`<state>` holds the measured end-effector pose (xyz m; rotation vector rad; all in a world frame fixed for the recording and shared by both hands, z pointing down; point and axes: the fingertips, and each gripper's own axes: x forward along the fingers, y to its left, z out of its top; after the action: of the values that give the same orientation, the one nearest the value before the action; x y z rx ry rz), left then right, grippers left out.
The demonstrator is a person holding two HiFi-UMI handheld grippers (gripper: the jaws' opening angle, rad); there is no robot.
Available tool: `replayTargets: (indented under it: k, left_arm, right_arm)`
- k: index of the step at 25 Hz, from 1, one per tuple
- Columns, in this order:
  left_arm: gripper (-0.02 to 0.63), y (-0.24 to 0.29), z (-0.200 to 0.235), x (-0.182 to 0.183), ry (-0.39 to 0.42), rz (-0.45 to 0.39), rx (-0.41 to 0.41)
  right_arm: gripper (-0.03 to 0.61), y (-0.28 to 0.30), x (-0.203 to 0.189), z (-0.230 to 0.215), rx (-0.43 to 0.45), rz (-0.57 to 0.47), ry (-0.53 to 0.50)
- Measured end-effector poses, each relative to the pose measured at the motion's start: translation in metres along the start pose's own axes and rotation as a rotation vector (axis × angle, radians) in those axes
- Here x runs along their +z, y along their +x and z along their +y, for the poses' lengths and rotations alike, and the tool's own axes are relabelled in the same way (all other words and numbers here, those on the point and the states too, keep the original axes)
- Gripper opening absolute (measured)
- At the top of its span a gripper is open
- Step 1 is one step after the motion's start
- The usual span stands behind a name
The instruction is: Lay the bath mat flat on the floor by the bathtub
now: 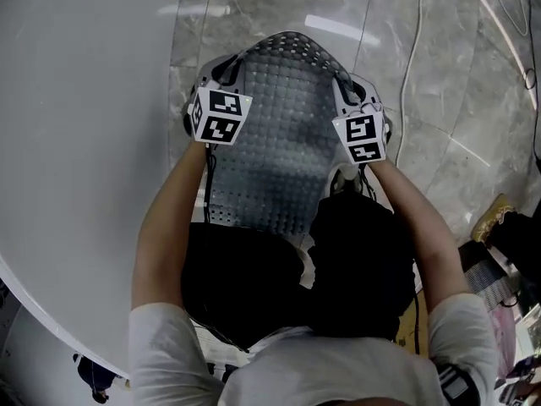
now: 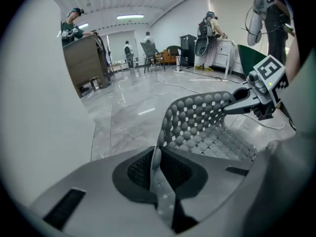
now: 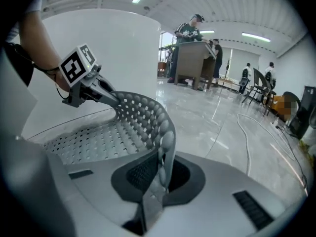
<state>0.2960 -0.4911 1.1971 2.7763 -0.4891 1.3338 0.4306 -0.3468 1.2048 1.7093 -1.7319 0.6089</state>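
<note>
A grey perforated bath mat (image 1: 275, 138) hangs between my two grippers over the marble floor, right beside the white bathtub (image 1: 76, 142). My left gripper (image 1: 221, 73) is shut on the mat's left far corner, and the mat's edge (image 2: 158, 177) runs up between its jaws. My right gripper (image 1: 348, 91) is shut on the right far corner, with the mat edge (image 3: 160, 167) pinched between its pads. The mat (image 2: 207, 122) curves up at its far end and sags toward me in the middle. In the right gripper view the mat (image 3: 98, 137) spreads leftward to the left gripper (image 3: 106, 94).
The tub rim (image 1: 173, 83) borders the mat's left side. A white cable (image 1: 410, 66) trails across the floor tiles (image 1: 456, 91) to the right. My knees (image 1: 338, 260) cover the mat's near end. Clutter (image 1: 499, 227) lies at the right edge. Several people and furniture (image 2: 148, 51) stand far off.
</note>
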Motion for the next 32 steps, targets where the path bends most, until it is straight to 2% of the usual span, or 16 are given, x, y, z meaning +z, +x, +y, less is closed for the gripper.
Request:
replayTargets:
  k: [2,4,6,12,17,21,26,32]
  left_arm:
    - [0.031,0.008,0.005,0.0,0.015,-0.006,-0.003]
    - [0.031,0.014,0.012,0.002,0.0,-0.011,0.007]
    - [0.031,0.02,0.016,-0.001,0.006,0.003,0.027]
    - [0.031,0.036,0.022,0.003,0.112,0.039,0.075]
    - [0.031,0.05,0.021,0.004,0.141,0.056,0.073]
    - [0.031,0.061,0.021,0.007,0.221,0.059,0.083]
    - [0.031,0.069,0.029,0.001,0.137,0.043,0.127]
    - [0.031,0.086,0.04,0.005,0.215,0.056,0.184]
  right_arm:
    - [0.021,0.004,0.0,-0.006,-0.031,-0.022,0.026]
    - [0.021,0.007,0.005,-0.011,-0.05,-0.028,0.008]
    - [0.021,0.006,0.007,-0.008,-0.039,-0.018,-0.004]
    - [0.021,0.005,0.009,-0.002,0.006,0.005,-0.025]
    - [0.021,0.026,0.002,-0.011,-0.023,0.032,-0.036]
    - [0.021,0.038,-0.002,-0.026,-0.039,0.05,-0.052]
    - [0.021,0.042,-0.003,-0.028,-0.012,0.025,-0.146]
    - [0.021,0.057,-0.008,-0.037,-0.011,0.01,-0.174]
